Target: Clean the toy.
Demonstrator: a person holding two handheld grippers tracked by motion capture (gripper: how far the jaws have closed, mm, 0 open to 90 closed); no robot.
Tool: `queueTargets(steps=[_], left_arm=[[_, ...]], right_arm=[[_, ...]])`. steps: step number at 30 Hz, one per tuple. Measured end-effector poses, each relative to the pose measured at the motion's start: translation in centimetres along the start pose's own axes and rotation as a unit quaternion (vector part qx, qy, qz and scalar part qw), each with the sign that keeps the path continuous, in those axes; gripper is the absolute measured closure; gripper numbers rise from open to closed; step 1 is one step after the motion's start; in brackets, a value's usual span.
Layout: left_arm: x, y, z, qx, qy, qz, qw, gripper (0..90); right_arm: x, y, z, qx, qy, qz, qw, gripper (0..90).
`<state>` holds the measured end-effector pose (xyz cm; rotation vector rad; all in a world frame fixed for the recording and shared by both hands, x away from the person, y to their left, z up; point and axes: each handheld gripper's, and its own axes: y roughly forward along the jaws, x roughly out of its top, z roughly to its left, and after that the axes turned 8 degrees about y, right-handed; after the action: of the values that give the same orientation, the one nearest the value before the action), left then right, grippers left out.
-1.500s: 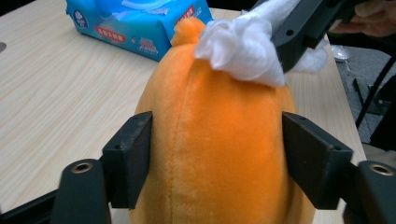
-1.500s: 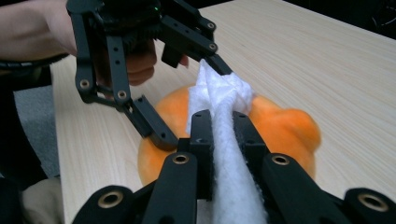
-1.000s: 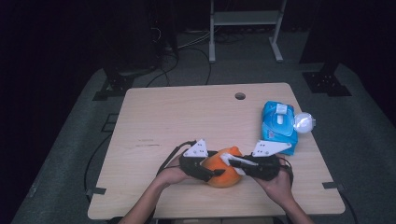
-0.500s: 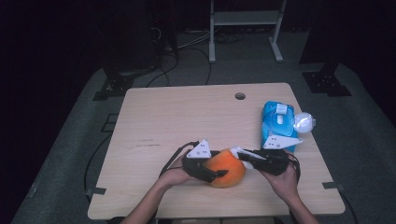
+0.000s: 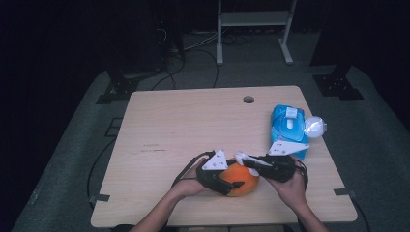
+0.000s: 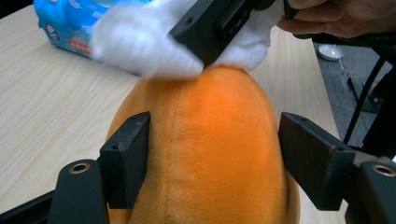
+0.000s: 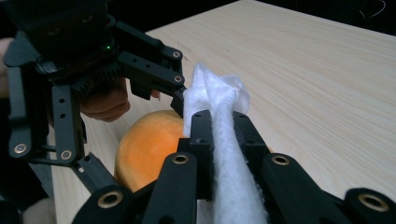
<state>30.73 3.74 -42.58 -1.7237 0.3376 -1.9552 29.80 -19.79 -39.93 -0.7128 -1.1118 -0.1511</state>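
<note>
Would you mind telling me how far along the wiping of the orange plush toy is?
Done: a white wipe is clamped in the right gripper. In hand: it rests on top of the orange plush toy, which the left gripper straddles, jaws just opening. Left: how much remains, I cannot tell.

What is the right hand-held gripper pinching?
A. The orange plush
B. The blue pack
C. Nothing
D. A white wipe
D: the right hand-held gripper has its jaws shut on a white wipe, held at the top of the orange plush; the blue pack lies apart on the table.
</note>
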Motion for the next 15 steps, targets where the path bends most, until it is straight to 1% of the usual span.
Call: queueTargets(steps=[1,2,3,4,6,7,8,9,10,11,13,15], left_arm=[[0.0,0.0,0.0,0.0,0.0,0.0,1.0,27.9],[0.0,-0.1,0.0,0.001,0.0,0.0,1.0,28.1],[-0.1,-0.1,0.1,0.001,-0.002,-0.002,1.0,28.1],[-0.2,-0.2,0.2,0.002,-0.004,-0.003,1.0,28.2],[-0.2,-0.3,0.4,0.001,-0.012,-0.009,0.9999,28.3],[-0.2,-0.2,0.4,0.0,-0.013,-0.01,0.9999,28.3],[-0.1,-0.1,0.3,0.001,-0.012,-0.009,0.9999,27.8],[0.0,0.0,0.1,0.001,-0.009,-0.006,0.9999,27.8],[0.2,0.2,0.0,0.002,-0.007,-0.005,1.0,26.9],[0.2,0.3,-0.1,0.004,-0.01,-0.003,0.9999,26.2],[0.2,0.4,-0.1,0.006,-0.014,-0.005,0.9999,26.3],[0.0,0.3,-0.1,0.005,-0.017,-0.008,0.9998,26.6]], right_arm=[[0.0,0.0,0.0,0.0,0.0,0.0,1.0,79.8],[0.0,0.0,-0.1,-0.007,-0.004,0.004,1.0,79.8],[0.0,0.0,-0.1,-0.007,-0.004,0.004,1.0,79.8],[0.0,-0.1,-0.4,-0.012,0.002,0.004,0.9999,79.8],[-0.2,-0.5,-1.2,-0.03,0.006,0.006,0.9995,79.9],[-0.3,-0.7,-1.6,-0.028,0.016,0.005,0.9995,79.8],[-0.5,-0.8,-1.7,-0.025,0.021,0.002,0.9995,79.8],[-0.5,-0.8,-1.7,-0.025,0.021,0.002,0.9995,79.8],[-0.5,-0.7,-1.6,-0.02,0.022,0.001,0.9996,79.7],[-0.3,-0.5,-1.1,-0.013,0.014,0.001,0.9998,79.7],[-0.2,-0.1,-0.4,-0.012,-0.002,0.007,0.9999,79.7],[-0.1,0.0,-0.5,-0.012,-0.01,0.01,0.9998,79.8]])
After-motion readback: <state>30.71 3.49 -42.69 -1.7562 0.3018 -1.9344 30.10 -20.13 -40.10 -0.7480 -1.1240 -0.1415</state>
